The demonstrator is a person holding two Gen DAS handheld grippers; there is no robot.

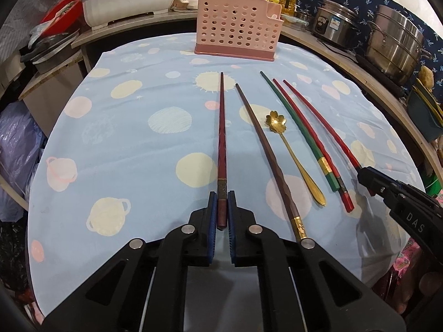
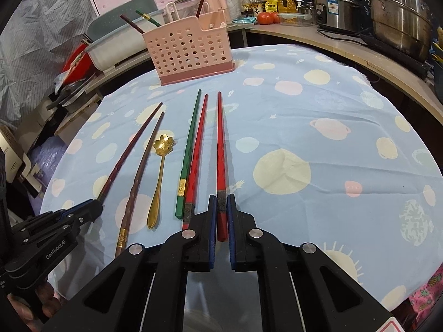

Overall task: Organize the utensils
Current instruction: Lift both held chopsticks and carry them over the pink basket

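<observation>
The left hand-held gripper [image 1: 222,196] is clamped on the thick end of a maroon chopstick [image 1: 222,127] lying on the surface [image 1: 124,144]. The right hand-held gripper [image 2: 221,197] is clamped on the end of a red chopstick [image 2: 220,149]. Between them lie a brown chopstick [image 1: 265,149], a gold spoon [image 1: 293,152], a green chopstick [image 1: 296,130] and another red one [image 1: 313,138]. A pink basket [image 1: 235,25] stands beyond, holding 3 chopsticks.
</observation>
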